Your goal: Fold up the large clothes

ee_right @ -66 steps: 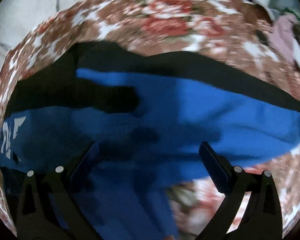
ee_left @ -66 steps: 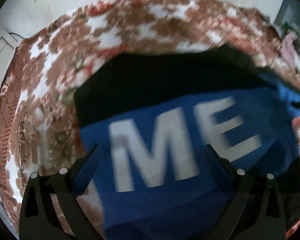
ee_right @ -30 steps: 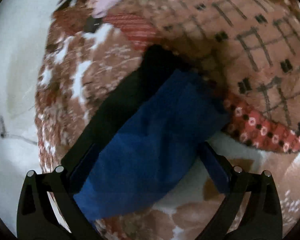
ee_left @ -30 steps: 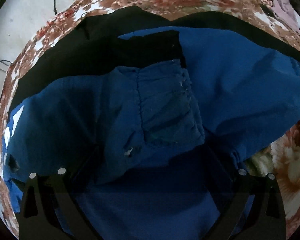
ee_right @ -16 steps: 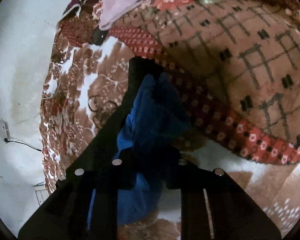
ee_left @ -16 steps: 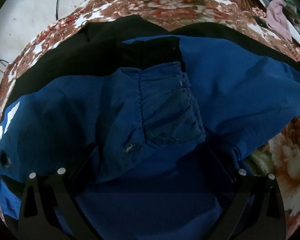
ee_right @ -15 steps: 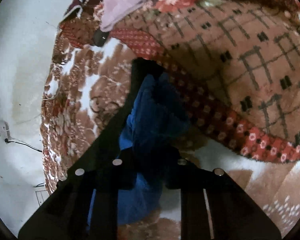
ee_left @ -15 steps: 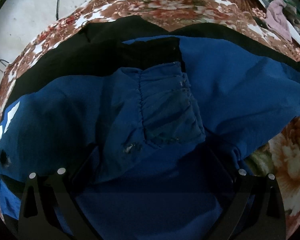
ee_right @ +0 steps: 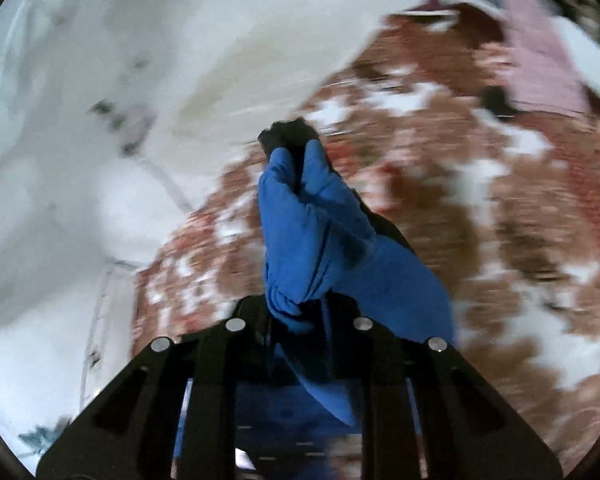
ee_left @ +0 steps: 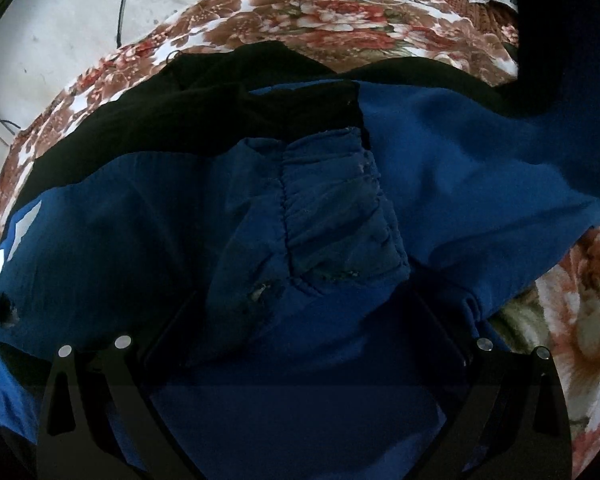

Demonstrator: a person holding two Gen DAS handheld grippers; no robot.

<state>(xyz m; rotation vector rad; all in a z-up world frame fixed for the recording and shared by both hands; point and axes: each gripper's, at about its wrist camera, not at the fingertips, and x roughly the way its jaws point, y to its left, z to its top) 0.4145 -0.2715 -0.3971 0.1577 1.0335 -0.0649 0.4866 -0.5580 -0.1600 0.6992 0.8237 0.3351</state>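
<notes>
Motion blur smears the floral blanket (ee_right: 480, 208) — pattern unreadable in the right view.

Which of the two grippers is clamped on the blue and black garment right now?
The right gripper, pinching bunched cloth of the blue and black garment; the left gripper stands wide open over it.

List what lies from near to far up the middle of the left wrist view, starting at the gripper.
Left gripper → gathered blue cuff of the blue garment → black fabric panel → floral blanket → pale floor.
</notes>
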